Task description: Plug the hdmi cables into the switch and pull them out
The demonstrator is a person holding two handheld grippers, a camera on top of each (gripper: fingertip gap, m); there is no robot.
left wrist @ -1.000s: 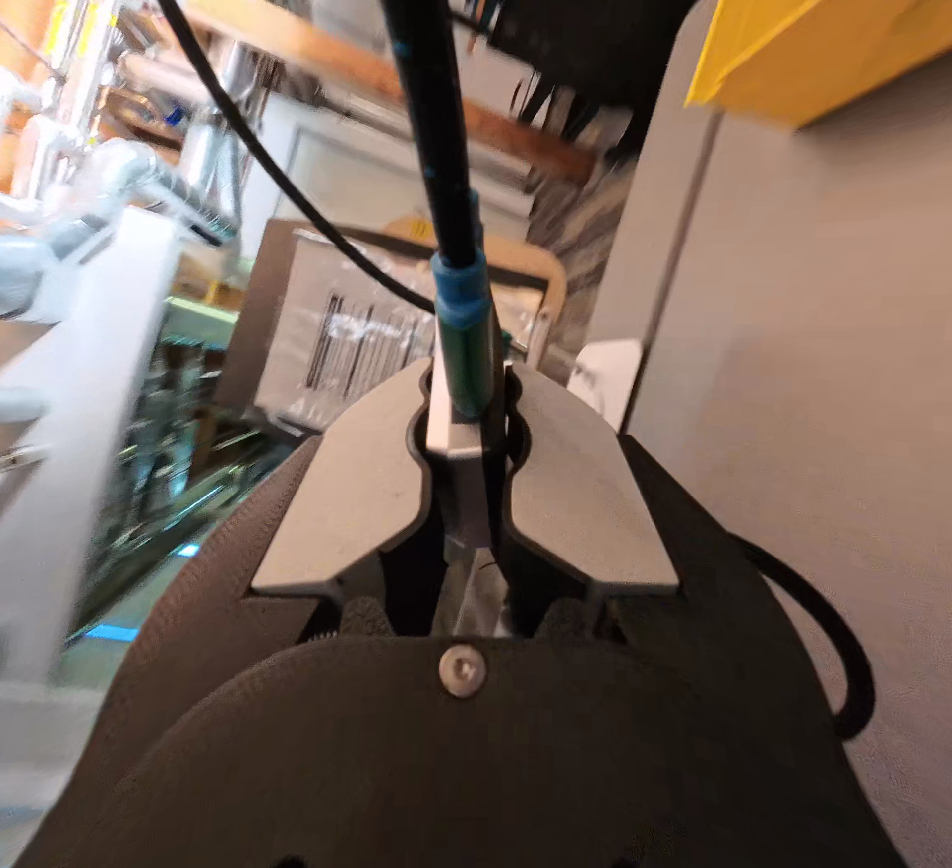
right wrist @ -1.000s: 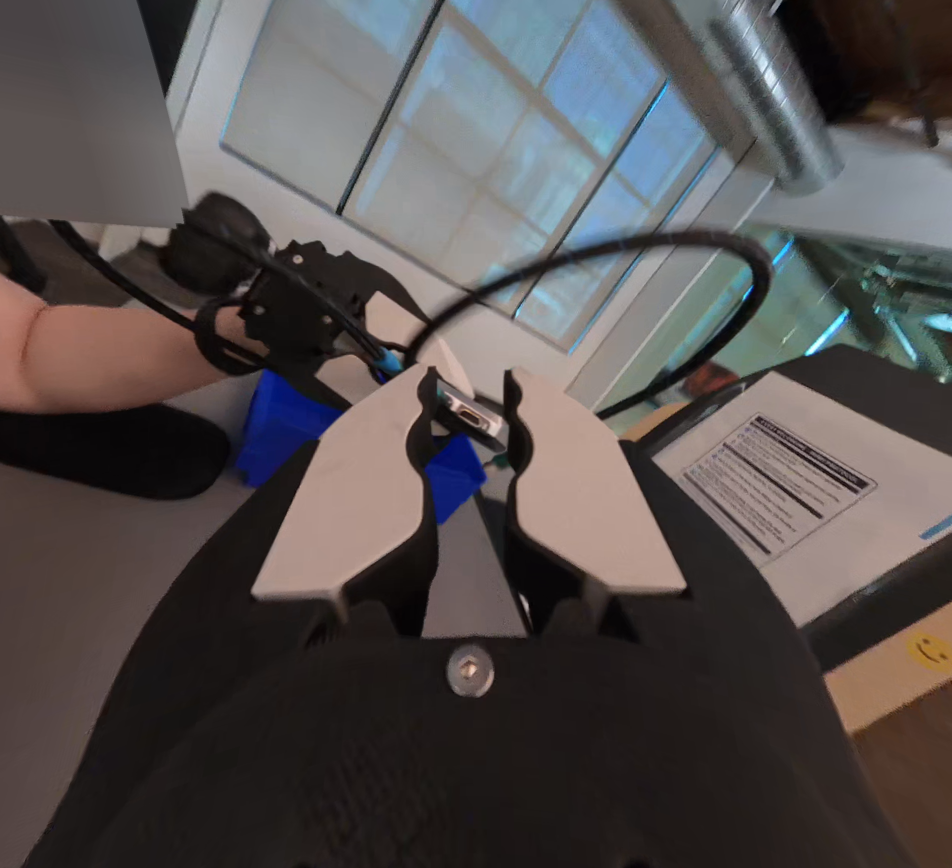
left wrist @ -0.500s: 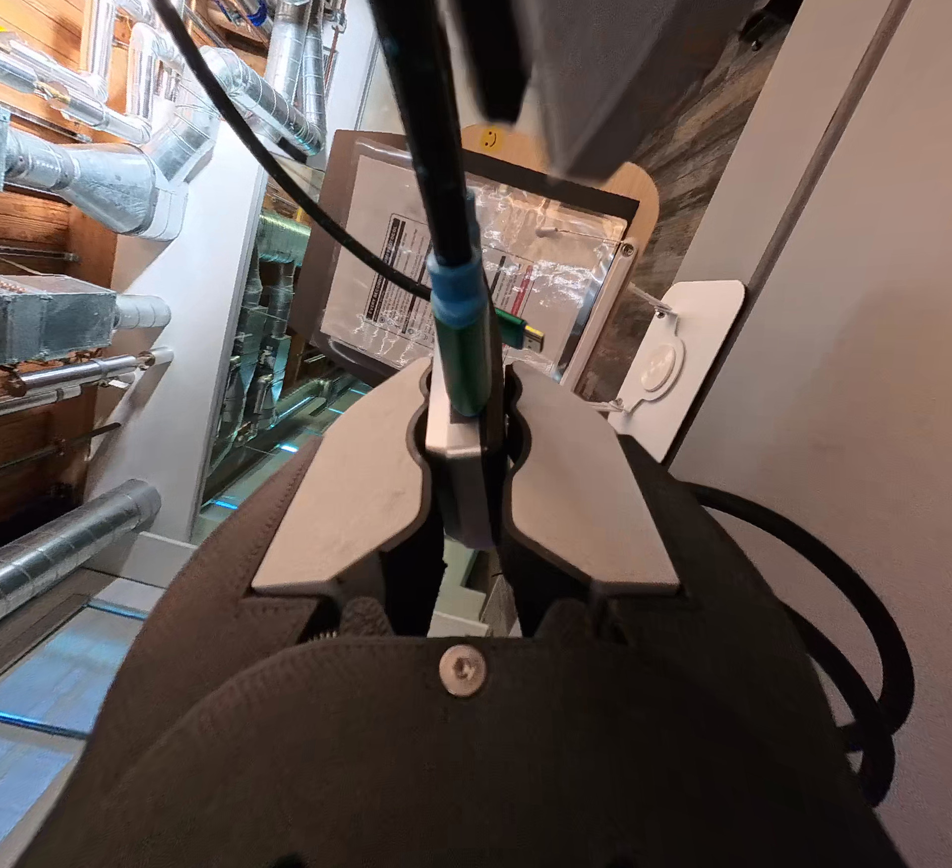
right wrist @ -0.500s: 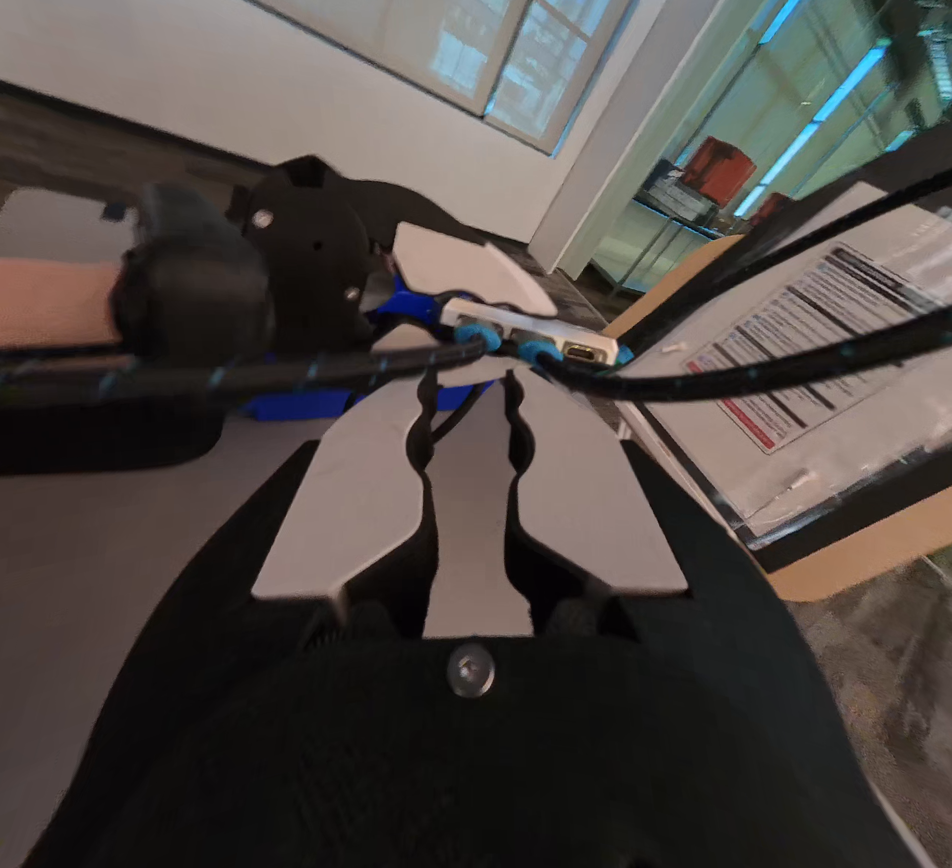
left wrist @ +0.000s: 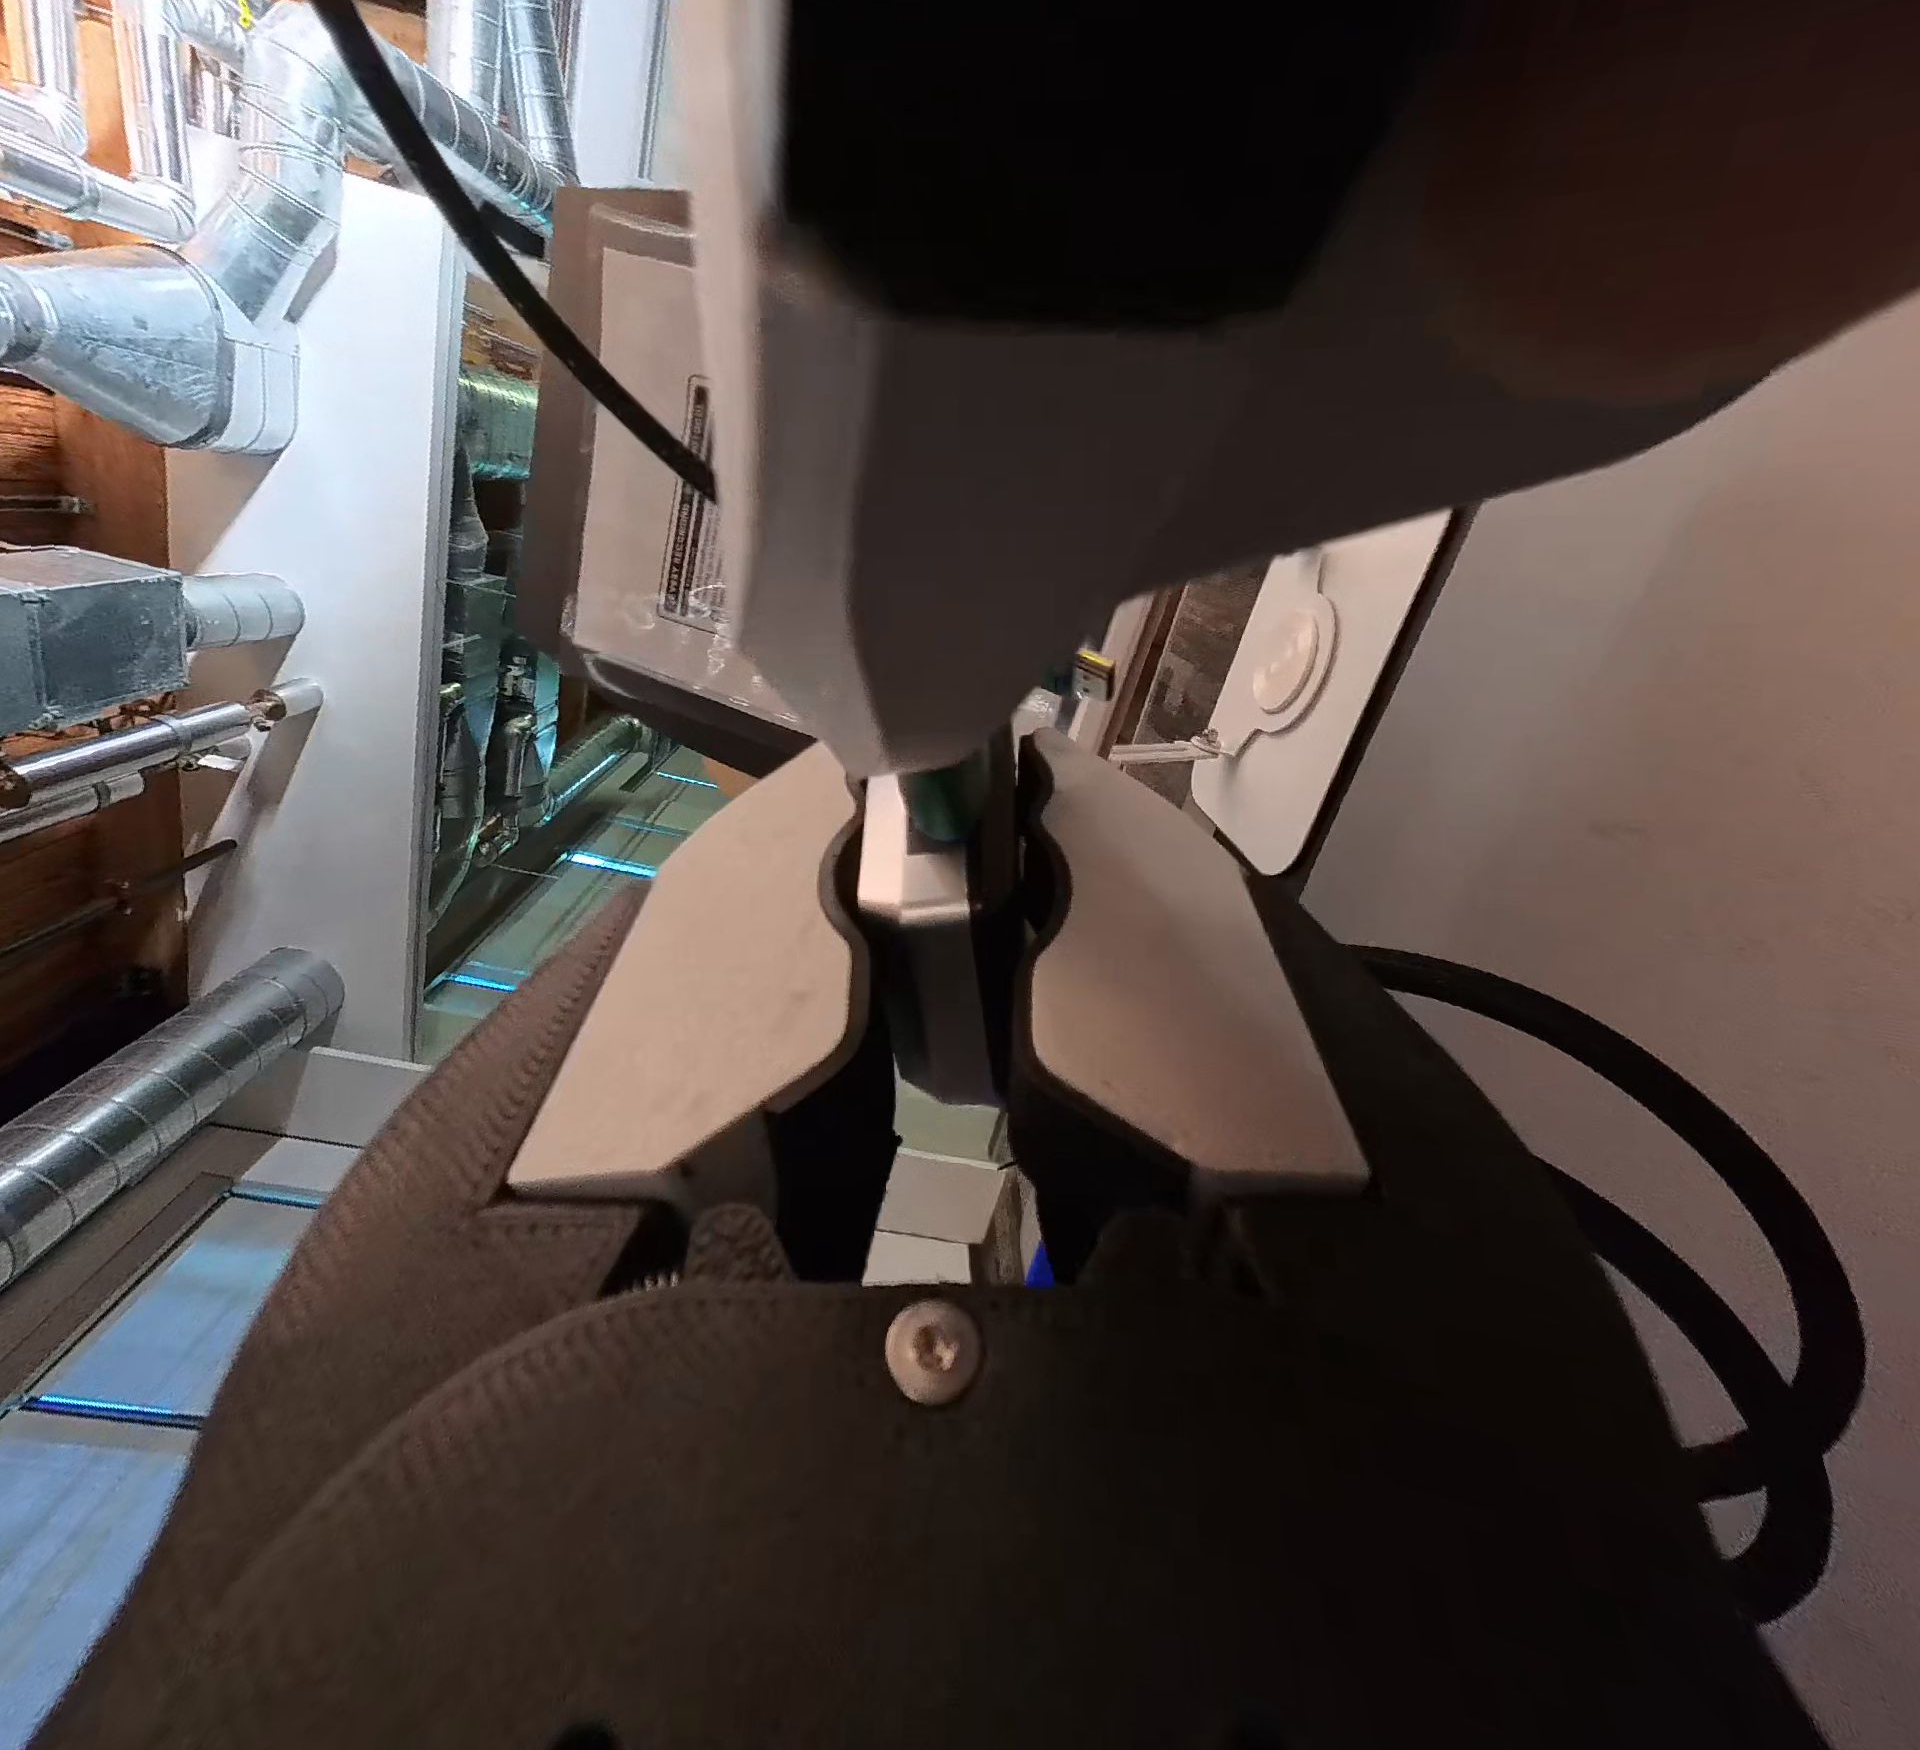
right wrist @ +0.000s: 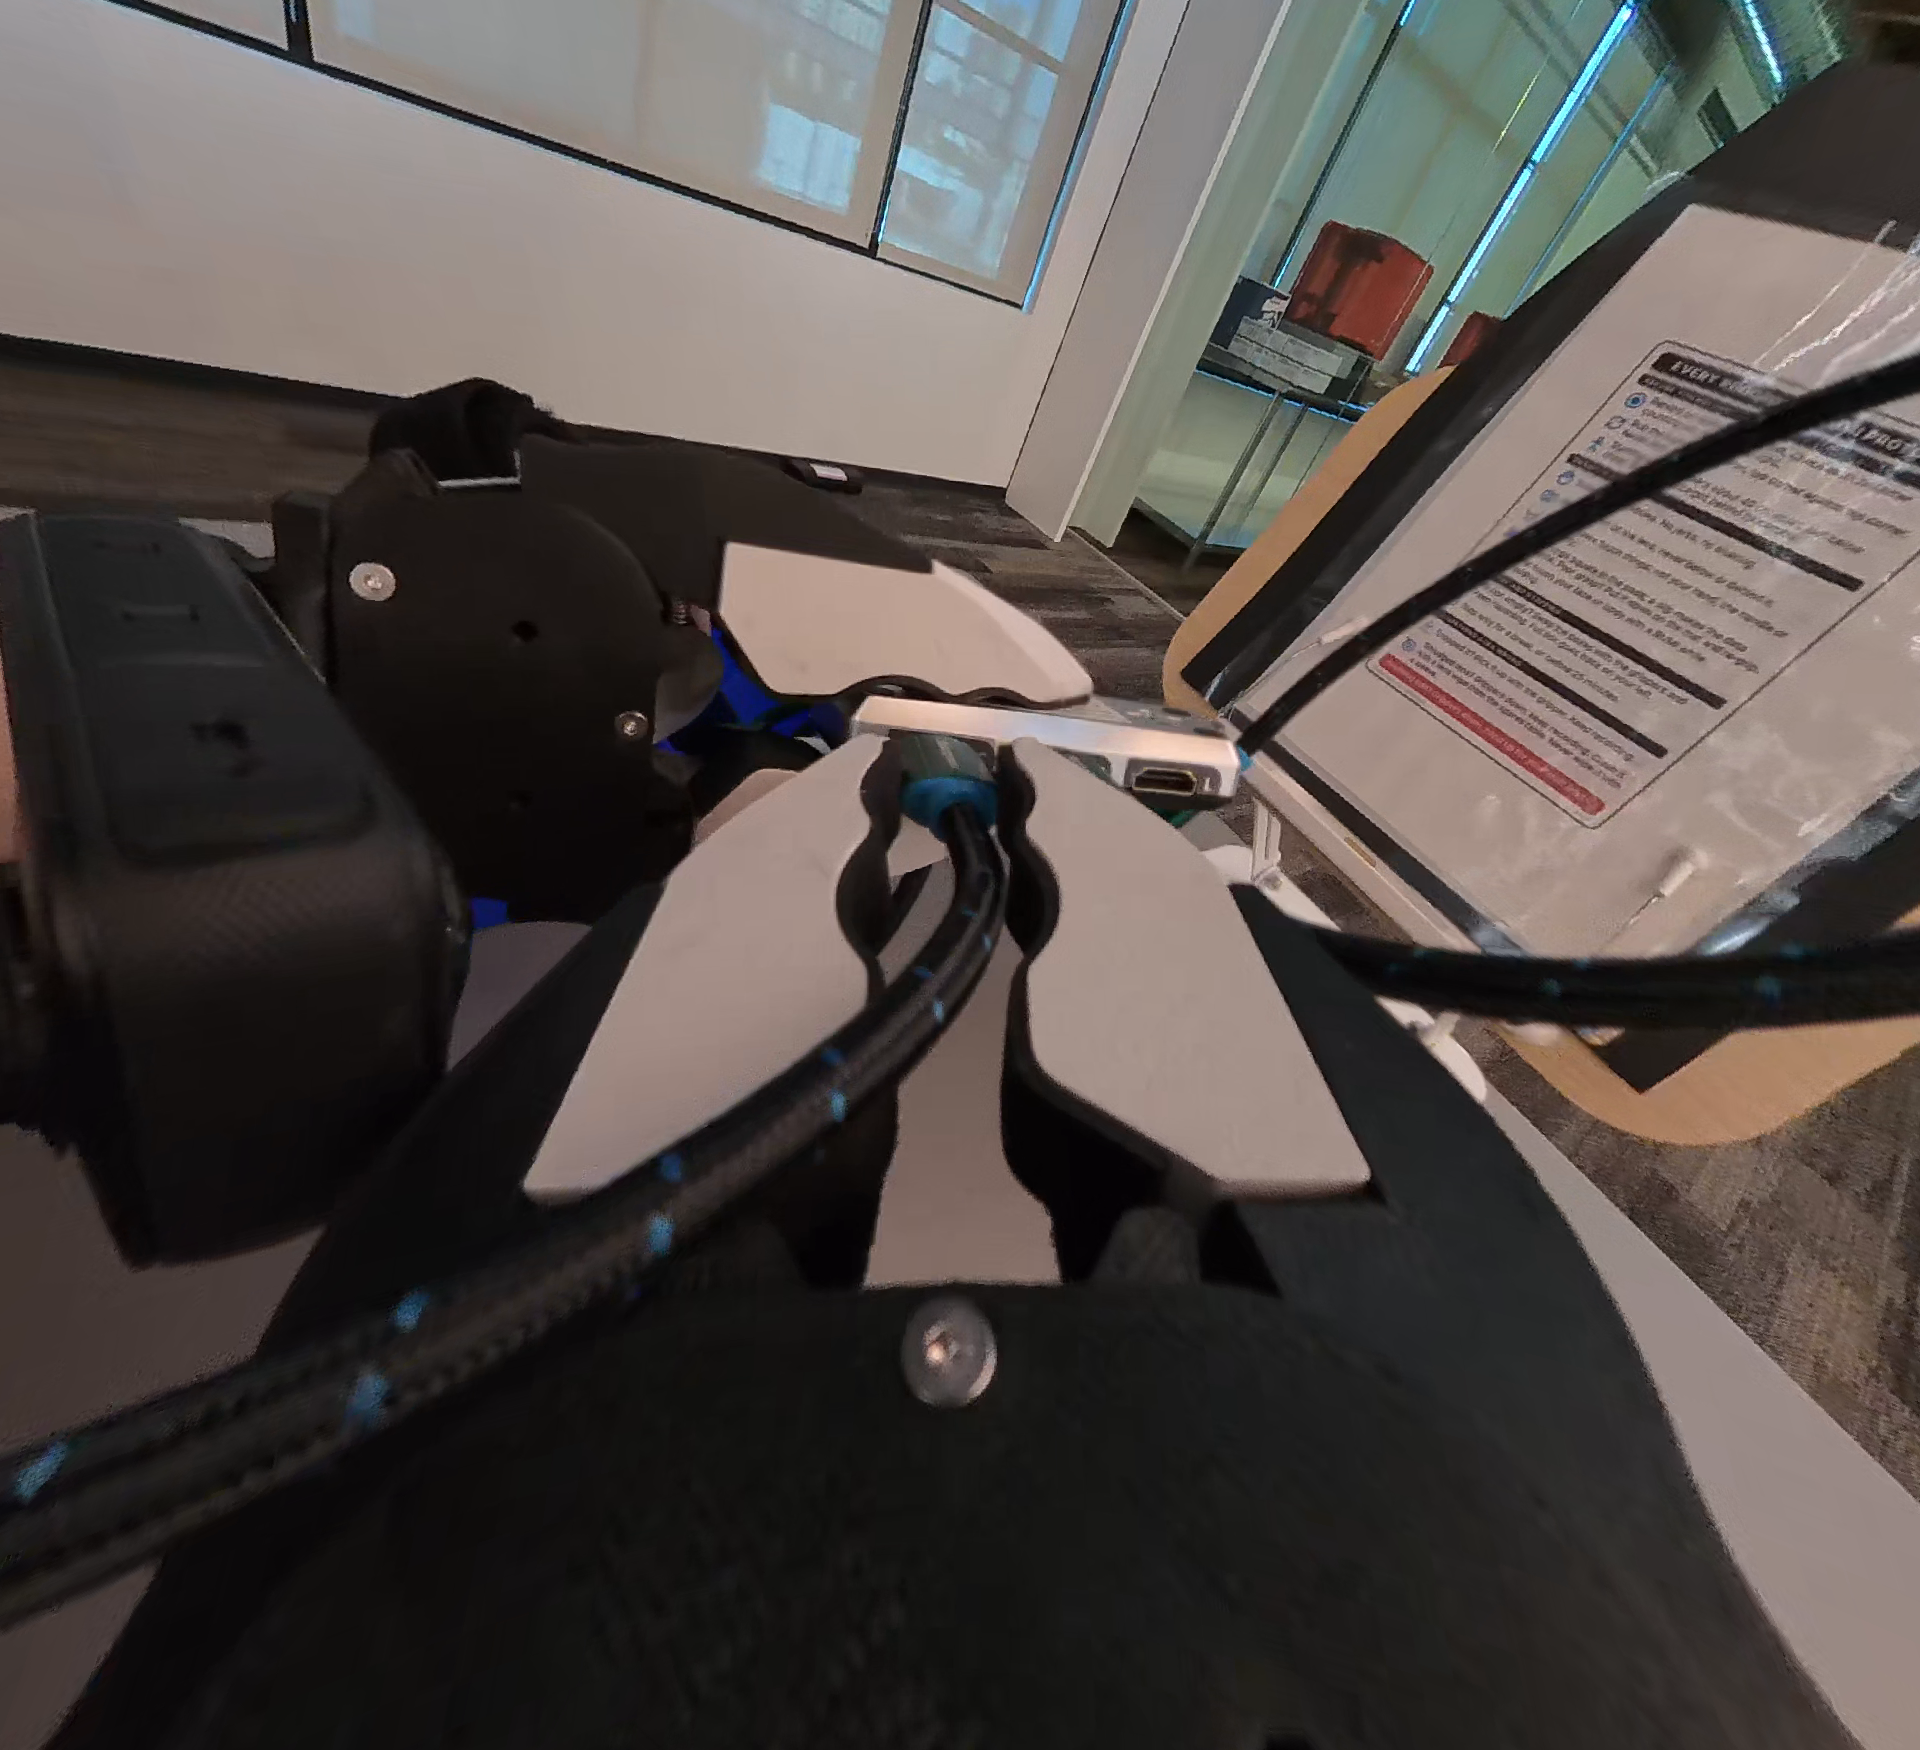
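My left gripper is shut on the silver hdmi switch, held edge-on between its fingers. A green hdmi plug is seated in the switch's near edge. In the right wrist view the switch sticks out of the left gripper. My right gripper stands narrowly open around that plug, whose braided cable runs back down-left. One port shows empty. A thin black cable leaves the switch's right end. The right gripper fills the top of the left wrist view.
A standing sign board with a laminated sheet is just right of the switch; it also shows in the left wrist view. A thick braided cable crosses the right side. Black cable loops lie on the grey table.
My right gripper has moved forward to the switch, and the green plug now sits between its fingers. In the left wrist view it has grown to cover the top. The left gripper still grips the switch.
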